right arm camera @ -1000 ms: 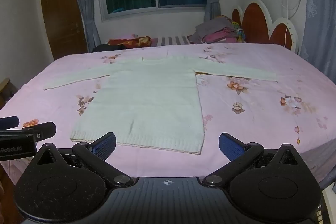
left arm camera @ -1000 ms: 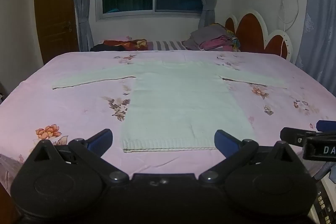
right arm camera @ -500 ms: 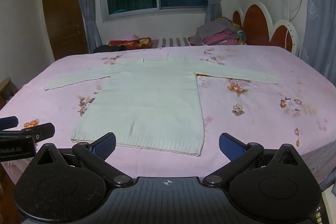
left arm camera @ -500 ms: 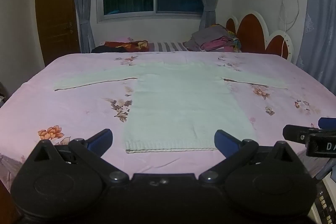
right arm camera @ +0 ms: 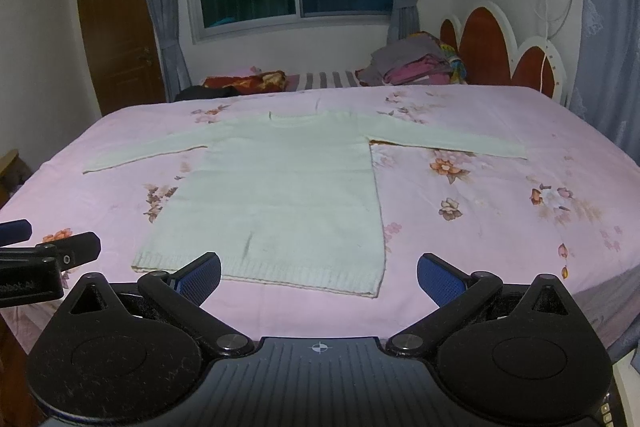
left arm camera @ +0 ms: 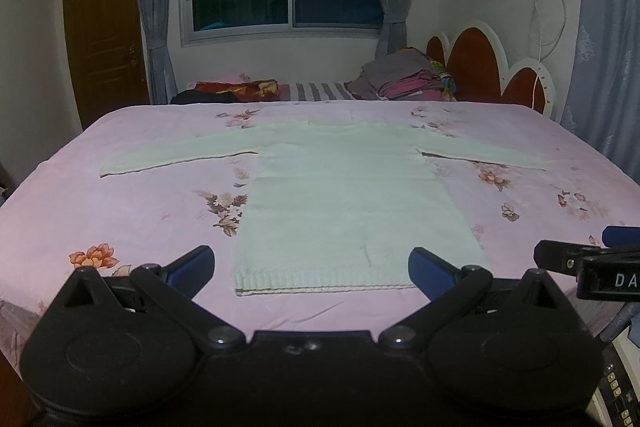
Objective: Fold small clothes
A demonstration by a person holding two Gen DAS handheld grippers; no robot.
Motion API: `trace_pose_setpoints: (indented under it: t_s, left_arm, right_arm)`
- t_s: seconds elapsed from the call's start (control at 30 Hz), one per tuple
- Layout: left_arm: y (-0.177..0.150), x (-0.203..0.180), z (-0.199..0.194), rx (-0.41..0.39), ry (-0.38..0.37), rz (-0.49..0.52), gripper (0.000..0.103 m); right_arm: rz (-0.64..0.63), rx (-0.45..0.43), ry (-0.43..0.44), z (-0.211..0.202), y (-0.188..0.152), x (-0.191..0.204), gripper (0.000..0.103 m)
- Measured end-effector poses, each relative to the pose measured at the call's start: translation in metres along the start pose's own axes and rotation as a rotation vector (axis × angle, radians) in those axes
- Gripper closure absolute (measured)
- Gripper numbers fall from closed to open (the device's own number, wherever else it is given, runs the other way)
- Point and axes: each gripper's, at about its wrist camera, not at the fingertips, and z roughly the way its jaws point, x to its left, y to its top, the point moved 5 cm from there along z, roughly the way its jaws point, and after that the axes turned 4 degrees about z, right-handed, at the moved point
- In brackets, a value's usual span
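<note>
Since a second ago almost nothing has shifted: both views have crept a touch forward and up, and the sweater lies just as it did. Nearest you, your left tool hangs over the near edge of the bed with its blue pads spread wide and nothing between them; your right tool is the same, pads apart and empty, just beside the left one. Beyond them the pale sweater lies flat and face down or up, you cannot tell which, with its ribbed hem closest to you, both sleeves stretched straight out to the sides and the neckline toward the far side. By the look of it you are at the very start: the garment is spread but no fold is made. The next move likely calls for each tool to reach a sleeve cuff, the left sleeve and the right sleeve, pinch only the top layers, and carry them inward across the body. Farther off sit a pile of folded clothes and the headboard.
</note>
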Motion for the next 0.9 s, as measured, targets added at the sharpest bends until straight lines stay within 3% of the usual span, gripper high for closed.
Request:
trace_pose_setpoints:
  t_s: [0.9]
  left_arm:
    - [0.0019,-0.0007,0.0000,-0.001,-0.006,-0.002,0.000]
  right_arm:
    - [0.002,-0.002,0.003,0.0030,0.0004,-0.0013,0.000]
